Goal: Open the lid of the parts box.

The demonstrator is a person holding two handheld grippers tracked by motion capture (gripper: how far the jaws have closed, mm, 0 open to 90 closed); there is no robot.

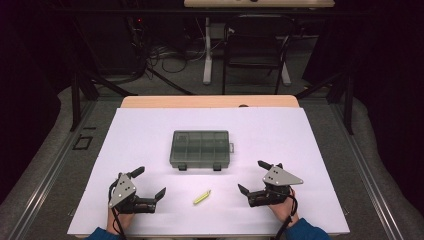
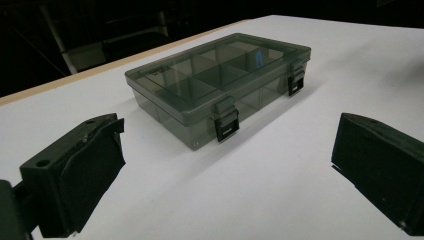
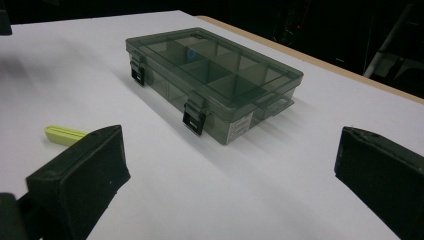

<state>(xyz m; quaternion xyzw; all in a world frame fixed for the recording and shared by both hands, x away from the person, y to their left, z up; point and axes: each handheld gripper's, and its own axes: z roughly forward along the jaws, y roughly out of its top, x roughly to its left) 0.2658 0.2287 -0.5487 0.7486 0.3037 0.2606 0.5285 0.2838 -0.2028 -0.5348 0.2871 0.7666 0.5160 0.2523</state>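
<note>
Grippers: left gripper (image 1: pixel 149 184) and right gripper (image 1: pixel 254 177) rest low at the near edge of the table (image 1: pixel 150 125), one at each near corner, well apart; each has its jaws spread wide with nothing between them.
Hands: a hand (image 1: pixel 120 218) behind the left gripper and a hand (image 1: pixel 283 210) behind the right come in over the near edge.
Strip: small yellow-green strip (image 1: pixel 202 197) lies flat on bare white surface between the two grippers, touching neither; in the right gripper view it sits just beyond the left jaw (image 3: pixel 65 135).
Open room: white surface is bare around the strip and between the strip and the box.
Box: grey see-through compartment box (image 1: pixel 200 149) sits mid-table, lid closed, two black latches on its near side.
Far edge: bare white runs past the box; a wooden rim shows along the far edge.
</note>
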